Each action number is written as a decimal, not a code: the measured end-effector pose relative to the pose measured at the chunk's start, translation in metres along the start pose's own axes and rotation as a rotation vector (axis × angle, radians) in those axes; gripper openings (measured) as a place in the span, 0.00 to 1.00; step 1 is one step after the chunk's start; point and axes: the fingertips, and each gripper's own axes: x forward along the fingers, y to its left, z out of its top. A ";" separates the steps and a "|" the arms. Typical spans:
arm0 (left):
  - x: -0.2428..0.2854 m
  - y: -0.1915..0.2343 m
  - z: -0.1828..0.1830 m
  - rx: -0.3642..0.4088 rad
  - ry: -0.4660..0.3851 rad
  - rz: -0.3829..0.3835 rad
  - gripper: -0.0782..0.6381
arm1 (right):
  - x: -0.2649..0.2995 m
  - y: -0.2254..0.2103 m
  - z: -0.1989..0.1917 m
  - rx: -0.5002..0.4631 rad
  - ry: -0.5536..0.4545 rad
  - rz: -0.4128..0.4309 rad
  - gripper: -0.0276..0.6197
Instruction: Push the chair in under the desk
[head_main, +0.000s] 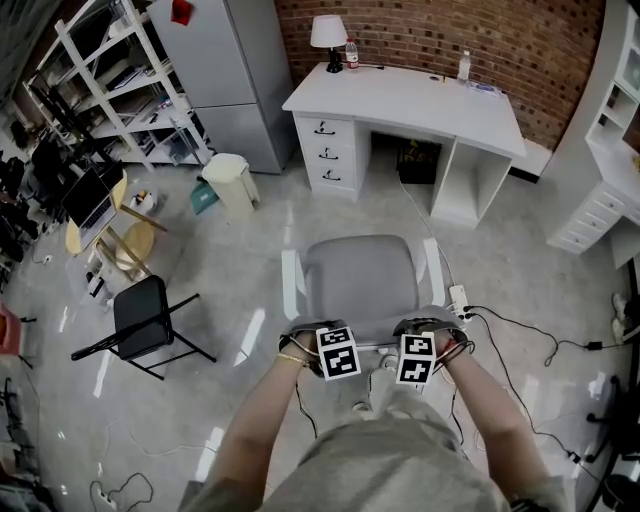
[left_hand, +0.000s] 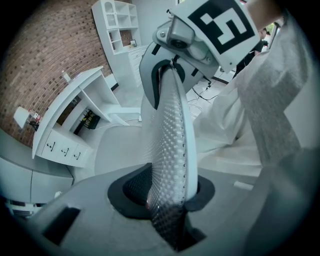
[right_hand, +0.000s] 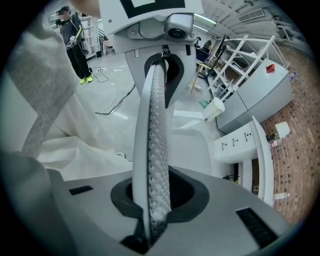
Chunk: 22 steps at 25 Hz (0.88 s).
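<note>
Atop the chair (head_main: 360, 275), left tongs (left_hand: 167, 197) and right tongs (right_hand: 155, 200) clamp downward.

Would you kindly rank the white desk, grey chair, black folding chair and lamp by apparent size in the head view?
Largest to smallest:
1. white desk
2. grey chair
3. black folding chair
4. lamp
The grey chair is nearest the camera, which enlarges it here.
</note>
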 end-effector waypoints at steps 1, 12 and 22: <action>0.001 0.003 0.000 0.003 0.000 0.004 0.27 | 0.001 -0.003 -0.001 0.001 0.001 -0.002 0.11; 0.004 0.040 -0.003 0.017 0.016 -0.014 0.27 | 0.011 -0.034 -0.002 0.029 0.011 0.004 0.11; 0.006 0.061 -0.004 0.026 0.023 -0.016 0.27 | 0.017 -0.054 -0.001 0.032 0.008 -0.009 0.11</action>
